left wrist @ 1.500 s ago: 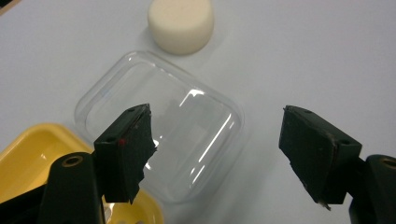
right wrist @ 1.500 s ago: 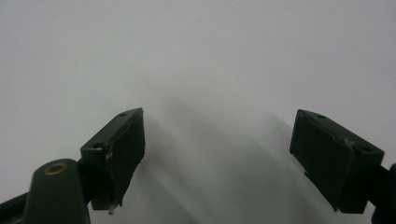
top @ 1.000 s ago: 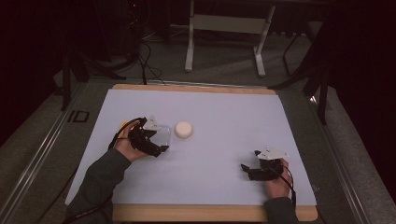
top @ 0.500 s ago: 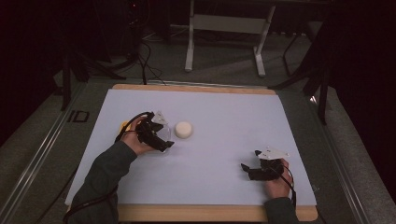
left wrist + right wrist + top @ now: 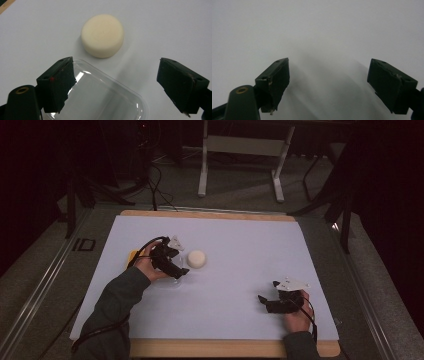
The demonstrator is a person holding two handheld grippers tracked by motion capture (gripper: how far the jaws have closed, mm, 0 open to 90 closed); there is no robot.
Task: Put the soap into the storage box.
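A cream round foam puck (image 5: 196, 259) (image 5: 103, 35) lies on the white sheet (image 5: 235, 245), just beyond my left gripper (image 5: 179, 271) (image 5: 116, 67). A clear plastic container (image 5: 100, 100) sits under and between that gripper's jaws. One corner of it is beside the left pad (image 5: 61, 85), while the right pad (image 5: 177, 85) stands well off it. The left jaws have just been opening and are open. My right gripper (image 5: 264, 301) (image 5: 329, 65) rests low over bare sheet at the near right, open with nothing between its pads.
A small yellow thing (image 5: 132, 256) peeks out behind the left hand. The sheet covers a wooden board (image 5: 210, 214). Beyond the board stand a metal stand's legs (image 5: 240, 165) and loose cables (image 5: 155, 185) on the floor.
My left hand and gripper have slid a little to the right, nearer the puck. The puck and the right hand have stayed put.
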